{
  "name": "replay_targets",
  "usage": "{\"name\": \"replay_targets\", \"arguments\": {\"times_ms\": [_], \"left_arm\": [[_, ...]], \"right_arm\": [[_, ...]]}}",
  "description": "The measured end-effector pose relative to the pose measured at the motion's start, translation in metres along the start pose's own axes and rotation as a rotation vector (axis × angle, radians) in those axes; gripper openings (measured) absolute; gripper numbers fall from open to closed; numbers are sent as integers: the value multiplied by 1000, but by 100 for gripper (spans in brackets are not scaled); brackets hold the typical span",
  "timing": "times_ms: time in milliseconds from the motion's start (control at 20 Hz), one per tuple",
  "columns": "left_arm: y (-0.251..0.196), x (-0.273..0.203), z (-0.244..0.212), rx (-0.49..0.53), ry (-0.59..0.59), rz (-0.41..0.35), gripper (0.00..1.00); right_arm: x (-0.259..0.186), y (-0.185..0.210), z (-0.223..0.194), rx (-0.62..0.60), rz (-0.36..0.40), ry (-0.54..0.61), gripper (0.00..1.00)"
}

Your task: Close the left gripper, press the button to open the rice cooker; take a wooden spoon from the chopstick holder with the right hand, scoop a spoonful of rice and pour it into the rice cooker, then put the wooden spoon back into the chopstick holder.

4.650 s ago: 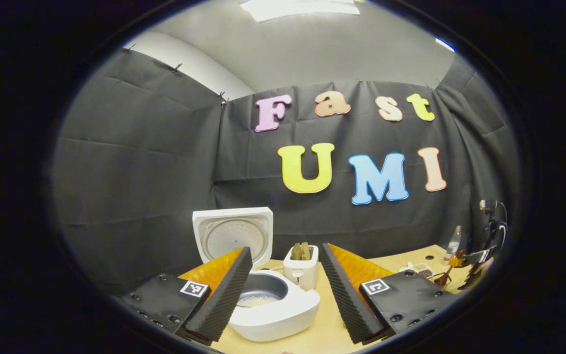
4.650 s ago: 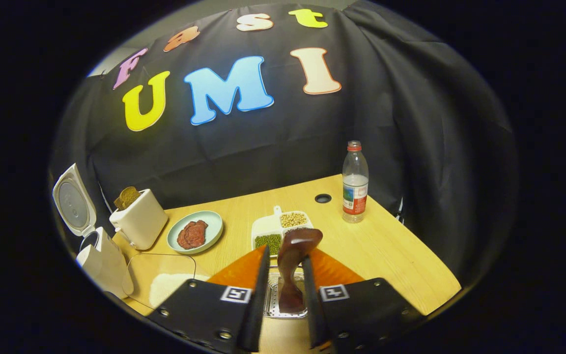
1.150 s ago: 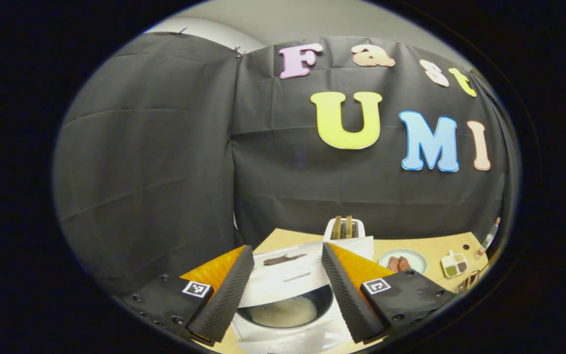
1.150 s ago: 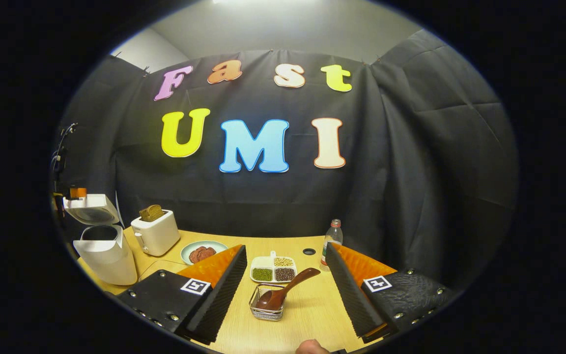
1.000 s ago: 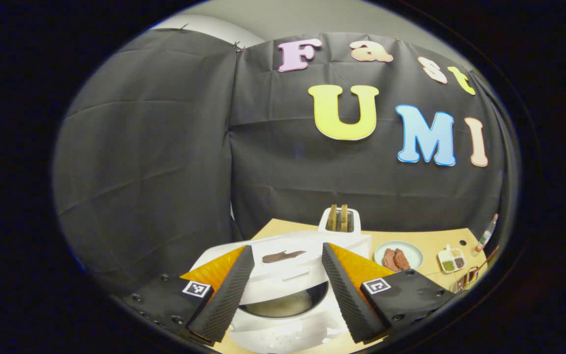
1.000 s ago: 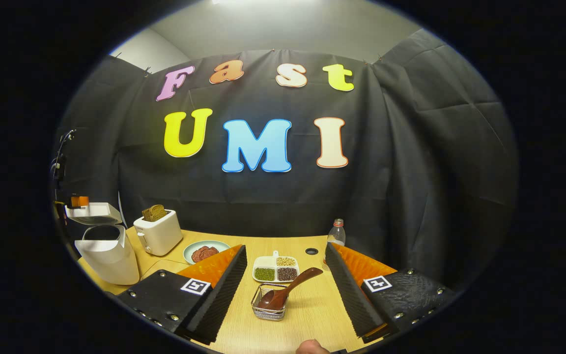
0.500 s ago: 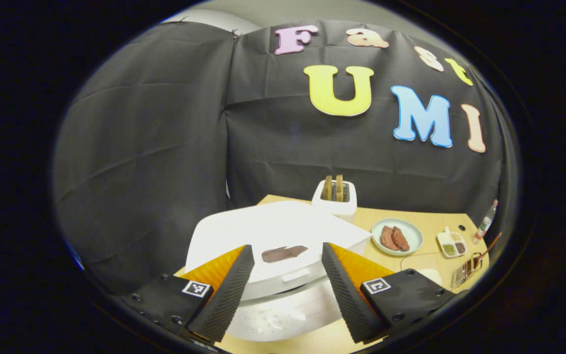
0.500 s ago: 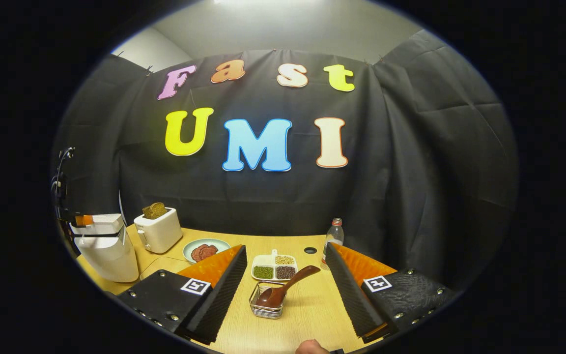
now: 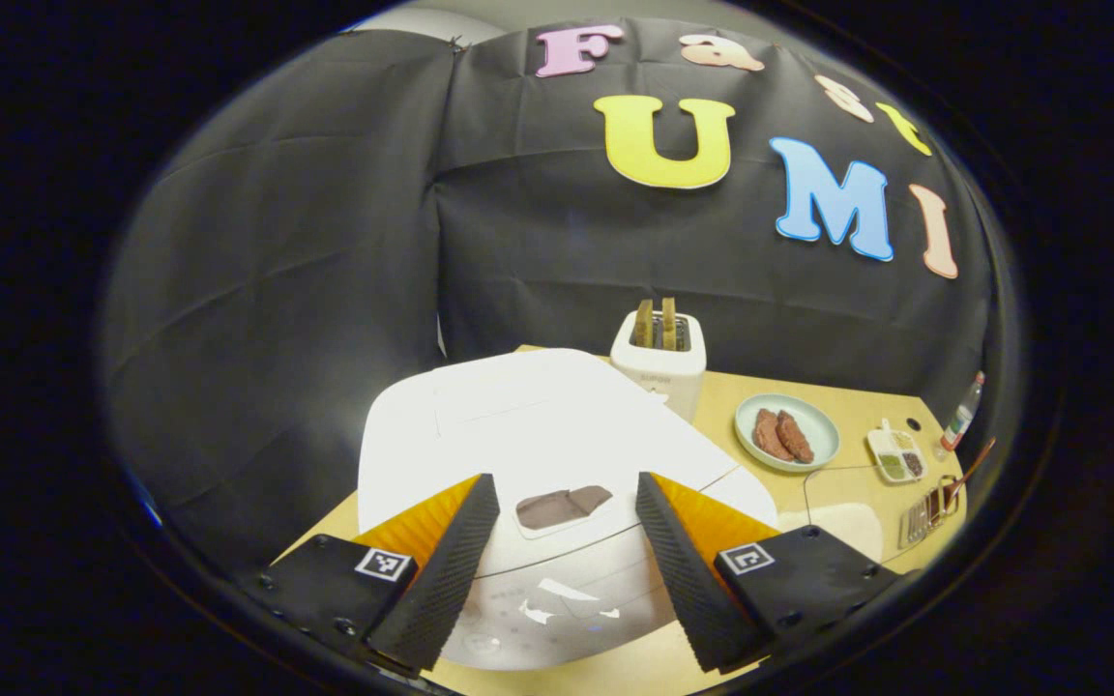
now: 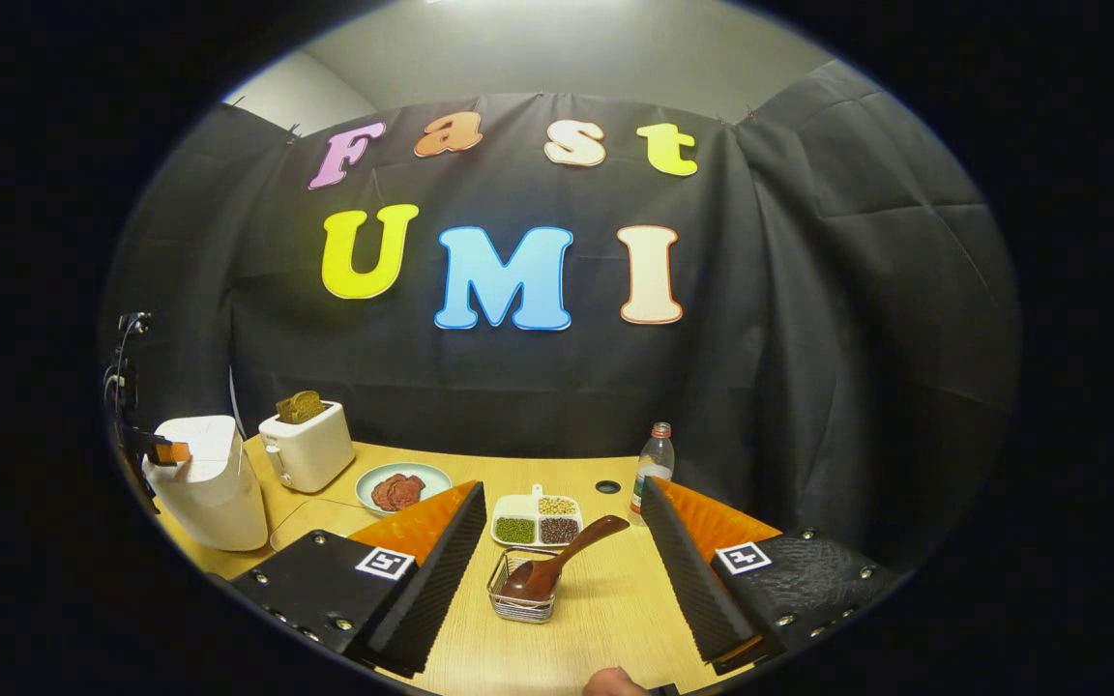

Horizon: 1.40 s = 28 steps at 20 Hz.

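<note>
Left gripper view: rides just above the closed cooker [image 9: 538, 425] at the desk's [image 9: 847, 488] left end, tilted down over its lid, facing along the desk toward the right edge, with toaster [image 9: 659, 353], plate [image 9: 786, 433] and holder [image 9: 924, 503] receding behind.

Right gripper view: set back at the desk's [image 10: 605, 599] front edge, near level, facing the back wall, close to the holder [image 10: 521, 585].

Shared: cooker [image 10: 204, 483], toaster [image 10: 306, 445], plate [image 10: 400, 488], dish [image 10: 538, 522], bottle [image 10: 652, 466], holder.
</note>
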<state>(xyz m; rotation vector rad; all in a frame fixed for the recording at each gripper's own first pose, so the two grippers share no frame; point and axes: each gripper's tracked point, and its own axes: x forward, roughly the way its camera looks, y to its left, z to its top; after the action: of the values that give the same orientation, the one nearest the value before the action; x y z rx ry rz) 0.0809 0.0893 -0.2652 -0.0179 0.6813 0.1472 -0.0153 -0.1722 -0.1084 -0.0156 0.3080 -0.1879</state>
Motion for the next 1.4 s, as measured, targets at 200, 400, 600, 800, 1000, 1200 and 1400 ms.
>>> {"name": "replay_targets", "arguments": {"times_ms": [200, 400, 600, 800, 1000, 1200, 1400], "left_arm": [[-1, -3, 4, 9, -44, -10, 100], [-3, -20, 26, -2, -116, -37, 100], [-21, -78, 107, 73, -339, -92, 99], [-49, -139, 160, 56, -488, -158, 100], [-68, -184, 172, 36, -566, -214, 95], [-82, -216, 156, 15, -596, -252, 100], [-98, -237, 132, -70, -589, -313, 100]], "right_arm": [[-2, 9, -1, 20, 9, 4, 98], [-4, 16, 19, 19, 19, -29, 98], [-11, 30, 48, 36, 46, -80, 98], [-25, 47, 74, 28, 66, -141, 98], [-44, 54, 91, 13, 50, -208, 98], [-63, 63, 92, -7, 51, -250, 97], [-77, 69, 79, 27, 60, -253, 97]]}}
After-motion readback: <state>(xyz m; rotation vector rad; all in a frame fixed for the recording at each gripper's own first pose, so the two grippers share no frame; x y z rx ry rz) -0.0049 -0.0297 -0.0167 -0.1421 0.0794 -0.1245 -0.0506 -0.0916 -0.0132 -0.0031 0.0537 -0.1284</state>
